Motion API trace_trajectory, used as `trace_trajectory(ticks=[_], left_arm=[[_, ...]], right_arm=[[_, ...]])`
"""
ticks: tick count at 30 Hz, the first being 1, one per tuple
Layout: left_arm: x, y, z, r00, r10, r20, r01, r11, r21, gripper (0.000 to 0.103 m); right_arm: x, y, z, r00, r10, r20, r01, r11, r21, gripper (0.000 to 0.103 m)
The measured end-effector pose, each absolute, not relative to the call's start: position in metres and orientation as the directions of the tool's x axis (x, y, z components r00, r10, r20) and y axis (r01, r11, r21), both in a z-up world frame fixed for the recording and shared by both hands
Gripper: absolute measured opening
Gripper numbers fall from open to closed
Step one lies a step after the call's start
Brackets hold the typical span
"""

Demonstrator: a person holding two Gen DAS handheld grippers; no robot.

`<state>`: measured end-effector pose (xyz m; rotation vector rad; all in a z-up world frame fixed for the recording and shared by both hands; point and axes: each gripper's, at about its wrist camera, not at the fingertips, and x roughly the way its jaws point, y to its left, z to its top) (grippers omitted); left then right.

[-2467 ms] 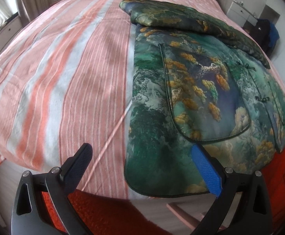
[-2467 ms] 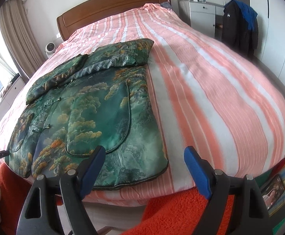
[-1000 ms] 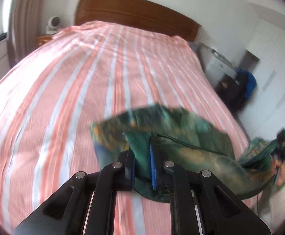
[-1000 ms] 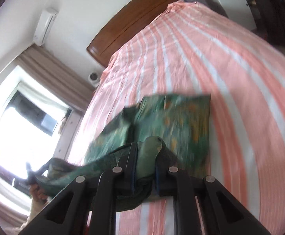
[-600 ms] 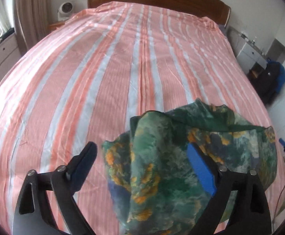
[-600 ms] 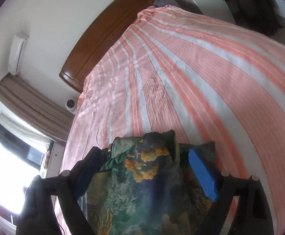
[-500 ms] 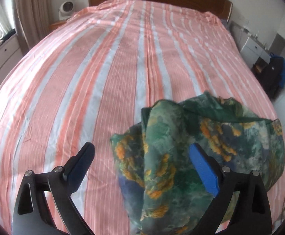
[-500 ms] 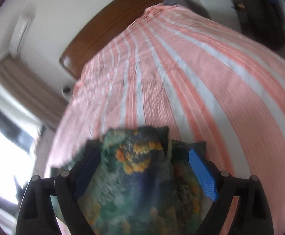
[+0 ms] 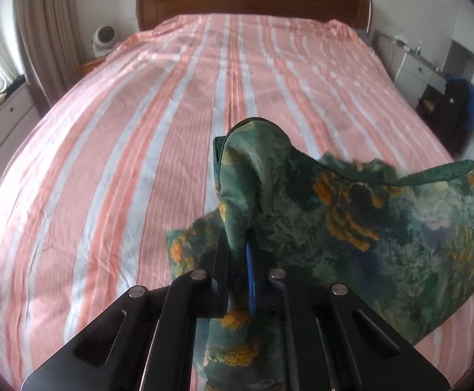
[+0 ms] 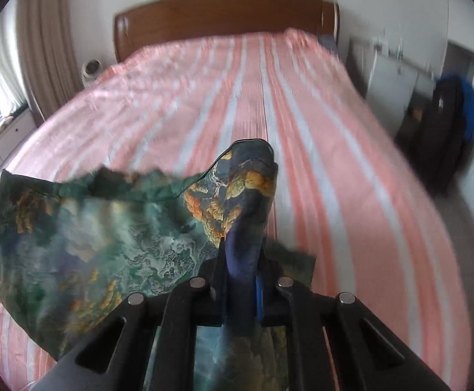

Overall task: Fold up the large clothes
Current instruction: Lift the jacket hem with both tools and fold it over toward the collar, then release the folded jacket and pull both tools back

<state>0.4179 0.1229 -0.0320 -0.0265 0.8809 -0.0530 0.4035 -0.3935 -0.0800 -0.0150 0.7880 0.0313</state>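
A wide bed (image 9: 113,169) covered in a pink-and-white striped sheet filled both wrist views, running away toward a dark wooden headboard (image 9: 253,3). A beige curtain (image 9: 46,39) hung at the left, and a white cabinet (image 9: 422,71) with a dark jacket draped near it stood at the right.

Above the near end of the bed hung a large silky green garment printed with orange and blue landscape patterns (image 9: 383,228), lifted off the sheet and stretched sideways between the two tools. Its long axis ran left to right across the bed, with the loose middle sagging in a shallow curve.

The left hand-held gripper (image 9: 237,277) was clenched on one bunched corner of the garment, the cloth trailing off to its right. The right hand-held gripper (image 10: 240,273) was likewise clamped on the opposite corner, the cloth (image 10: 90,234) trailing off to its left. Each pinched corner stood up as a small peak just beyond the fingers.

Neither hand looked nearer the bed; judging by this, the coming move likely needed both to travel forward together and lay the cloth flat.
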Motion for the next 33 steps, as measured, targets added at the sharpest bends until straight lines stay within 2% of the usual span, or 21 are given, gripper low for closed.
trace_trajectory(ticks=[3,5,7,10,12,14,16,17,18,19,20,21,23,24,26,28,31,33], left_arm=[[0.434,0.115,-0.017,0.706,-0.019,-0.708,0.018,1.000,-0.009,0.007],[0.453,0.111,-0.031,0.708,0.030,-0.705,-0.014,0.999,0.028,0.007],[0.474,0.111,-0.066,0.671,0.091,-0.736,-0.041,0.995,0.086,0.007],[0.490,0.109,-0.131,0.578,0.133,-0.806,-0.034,0.990,0.139,0.009],[0.485,0.105,-0.152,0.584,0.138,-0.800,-0.022,0.988,0.155,0.010],[0.482,0.104,-0.156,0.606,0.141,-0.783,-0.023,0.987,0.160,0.011],[0.483,0.109,-0.153,0.603,0.122,-0.789,-0.035,0.991,0.127,0.018],[0.482,0.114,-0.148,0.602,0.112,-0.791,-0.045,0.993,0.106,0.026],[0.479,0.116,-0.144,0.603,0.112,-0.790,-0.057,0.994,0.097,0.039],[0.473,0.120,-0.135,0.611,0.111,-0.784,-0.067,0.994,0.088,0.048],[0.467,0.122,-0.128,0.628,0.106,-0.771,-0.070,0.994,0.080,0.066],[0.455,0.125,-0.116,0.655,0.096,-0.749,-0.065,0.995,0.071,0.077],[0.434,0.127,-0.099,0.690,0.062,-0.721,-0.031,0.998,0.056,0.086],[0.422,0.126,-0.092,0.696,0.034,-0.717,0.000,0.999,0.046,0.091],[0.398,0.122,-0.085,0.698,-0.003,-0.716,0.064,0.996,0.058,0.096],[0.383,0.123,-0.090,0.690,0.012,-0.724,0.072,0.994,0.085,0.099],[0.378,0.137,-0.120,0.605,0.046,-0.795,0.043,0.995,0.090,0.099],[0.371,0.151,-0.128,0.565,0.047,-0.824,0.004,0.998,0.059,0.099]], right_arm=[[0.409,-0.388,-0.047,0.791,0.011,-0.611,-0.029,0.999,-0.020,0.012],[0.427,-0.392,-0.047,0.810,-0.004,-0.586,0.004,1.000,-0.001,0.012],[0.448,-0.396,-0.066,0.792,-0.020,-0.610,0.035,0.999,0.013,0.012],[0.482,-0.400,-0.132,0.705,-0.035,-0.709,0.056,0.998,0.007,0.012],[0.489,-0.399,-0.180,0.641,-0.027,-0.767,0.050,0.999,0.007,0.012],[0.485,-0.396,-0.202,0.638,-0.015,-0.770,0.047,0.999,0.020,0.013],[0.483,-0.399,-0.205,0.648,-0.010,-0.761,0.054,0.998,0.033,0.018],[0.486,-0.405,-0.205,0.638,0.008,-0.770,0.065,0.996,0.063,0.020],[0.485,-0.410,-0.202,0.632,0.023,-0.775,0.074,0.993,0.089,0.026],[0.483,-0.415,-0.196,0.627,0.033,-0.778,0.086,0.990,0.112,0.037],[0.480,-0.420,-0.188,0.628,0.029,-0.778,0.103,0.987,0.121,0.042],[0.475,-0.424,-0.177,0.642,0.039,-0.766,0.106,0.985,0.139,0.051],[0.456,-0.429,-0.149,0.686,0.083,-0.723,0.083,0.978,0.191,0.055],[0.445,-0.426,-0.136,0.700,0.091,-0.708,0.067,0.979,0.192,0.061],[0.414,-0.415,-0.115,0.716,0.108,-0.690,0.004,0.987,0.159,0.068],[0.387,-0.402,-0.110,0.713,0.143,-0.687,-0.069,0.988,0.135,0.076],[0.360,-0.394,-0.136,0.650,0.198,-0.734,-0.120,0.980,0.158,0.078],[0.353,-0.397,-0.168,0.568,0.179,-0.803,-0.098,0.984,0.150,0.078]])
